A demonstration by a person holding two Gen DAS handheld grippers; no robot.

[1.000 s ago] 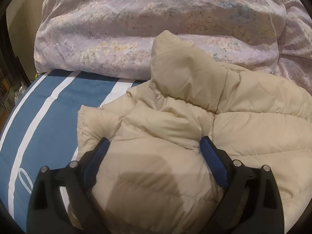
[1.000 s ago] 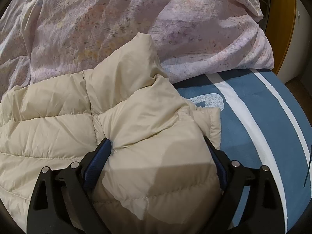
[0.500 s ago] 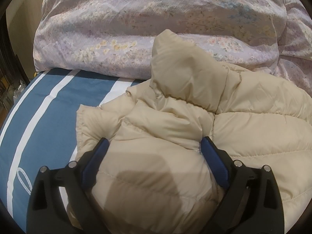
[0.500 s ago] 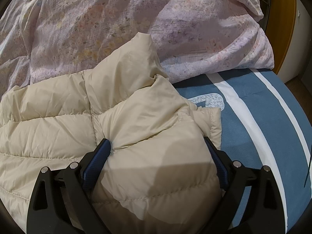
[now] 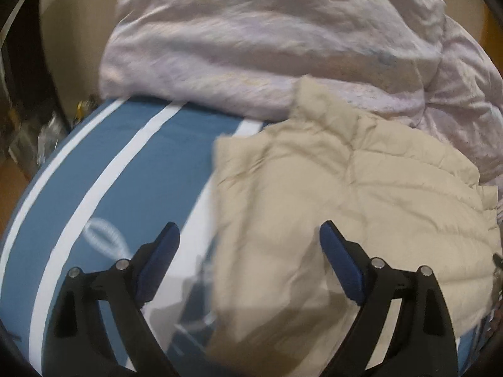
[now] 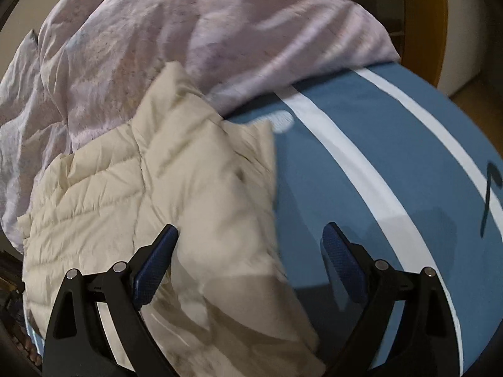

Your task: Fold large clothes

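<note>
The cream puffer jacket [image 5: 345, 194] lies folded on the blue white-striped bed [image 5: 132, 163], against a heaped lilac duvet [image 5: 251, 37]. The left view alone shows clutter [image 5: 47, 135] beside the bed, with the left gripper [image 5: 250, 238] spread wide over the jacket's edge, jaws closing, pinching nothing. The right view alone shows an orange panel [image 6: 424, 15], the right gripper [image 6: 251, 238] also spread, gripping nothing.

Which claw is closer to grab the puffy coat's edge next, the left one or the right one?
Hard to call. The left gripper, jaws closing slightly, and the right gripper, jaws open, each straddle a side edge of the beige jacket, neither pinching it. Probably both grab together.
</note>
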